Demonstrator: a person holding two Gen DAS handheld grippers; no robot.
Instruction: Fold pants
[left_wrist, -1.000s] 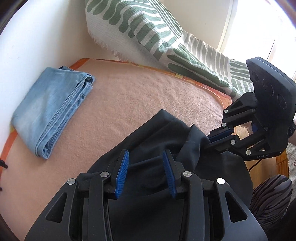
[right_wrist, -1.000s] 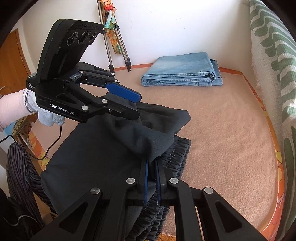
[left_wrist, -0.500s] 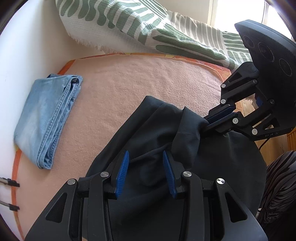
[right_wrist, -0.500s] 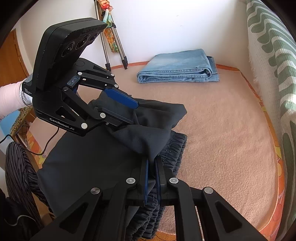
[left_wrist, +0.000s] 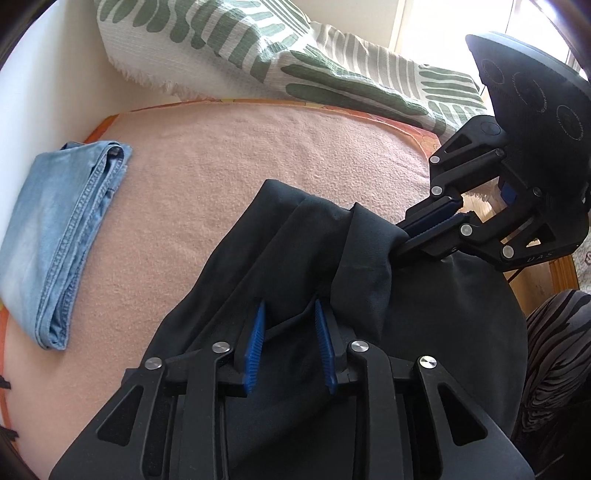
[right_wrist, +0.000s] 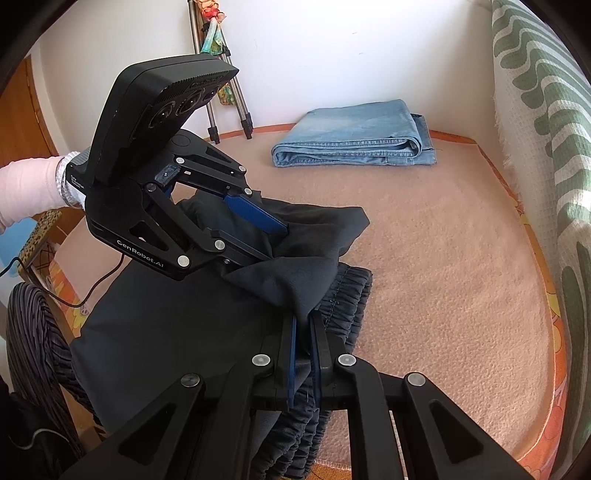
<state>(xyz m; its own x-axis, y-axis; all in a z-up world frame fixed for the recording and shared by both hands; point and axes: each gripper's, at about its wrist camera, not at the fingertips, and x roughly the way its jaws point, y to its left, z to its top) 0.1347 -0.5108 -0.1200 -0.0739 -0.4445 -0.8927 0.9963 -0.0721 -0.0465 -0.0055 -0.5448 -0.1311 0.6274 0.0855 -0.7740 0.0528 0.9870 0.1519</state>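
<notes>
Hanging between left gripper (left_wrist: 289, 314) and right gripper (right_wrist: 303, 321): black pants (right_wrist: 177, 317).

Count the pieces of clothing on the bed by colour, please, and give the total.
Black pants: 1, partly folded, the right gripper shut on a fold of them, the left gripper open over them.
Blue jeans: 1, folded, lying apart by the wall.
Total: 2
</notes>
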